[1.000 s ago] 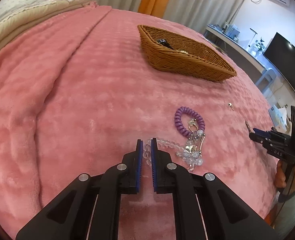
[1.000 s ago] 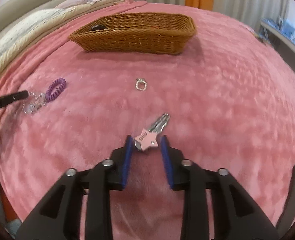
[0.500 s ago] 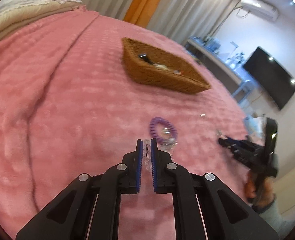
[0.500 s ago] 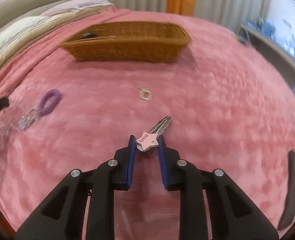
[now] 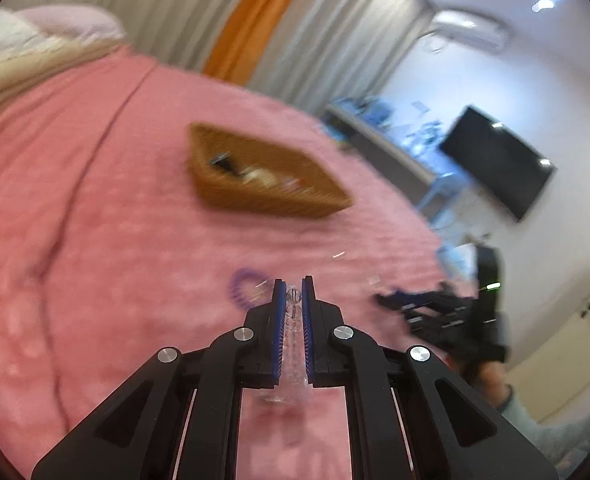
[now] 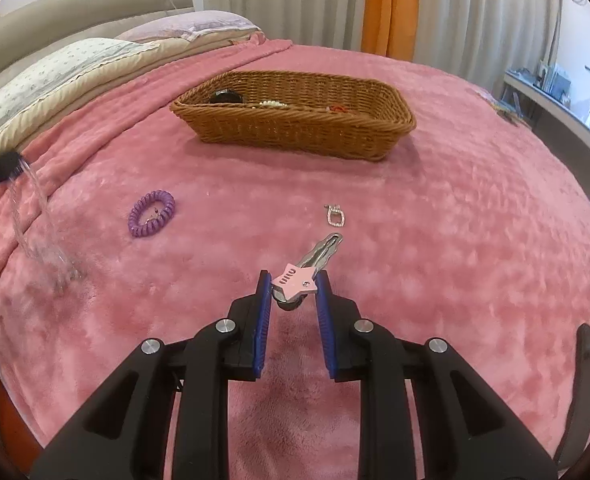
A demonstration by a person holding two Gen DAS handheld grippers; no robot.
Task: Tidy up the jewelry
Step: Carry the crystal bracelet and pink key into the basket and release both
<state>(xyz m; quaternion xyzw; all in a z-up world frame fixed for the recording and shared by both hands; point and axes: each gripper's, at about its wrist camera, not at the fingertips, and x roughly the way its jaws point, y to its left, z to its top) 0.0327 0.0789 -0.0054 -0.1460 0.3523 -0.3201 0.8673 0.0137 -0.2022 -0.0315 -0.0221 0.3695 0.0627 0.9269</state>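
Observation:
My left gripper [image 5: 291, 286] is shut on a clear bead necklace [image 5: 293, 336], lifted above the pink blanket; the strand hangs from it in the right wrist view [image 6: 43, 240]. My right gripper [image 6: 293, 280] is shut on a pink star hair clip [image 6: 295, 282], whose silver end points forward. A purple coil hair tie [image 6: 152, 218] lies on the blanket; it shows blurred in the left wrist view [image 5: 243, 285]. A small silver charm [image 6: 335, 215] lies ahead of the clip. The wicker basket [image 6: 295, 128] stands farther back, holding a few pieces, also seen in the left wrist view [image 5: 263, 196].
The pink blanket [image 6: 455, 240] covers the bed. Pillows [image 6: 55, 72] lie at the far left. A desk [image 5: 379, 148] and a black screen [image 5: 495, 160] stand beyond the bed's right side. Curtains [image 6: 387, 4] hang at the back.
My left gripper has risen with the bead necklace, pulling it away from the purple hair tie. My right gripper has closed on the pink clip and lifted it slightly.

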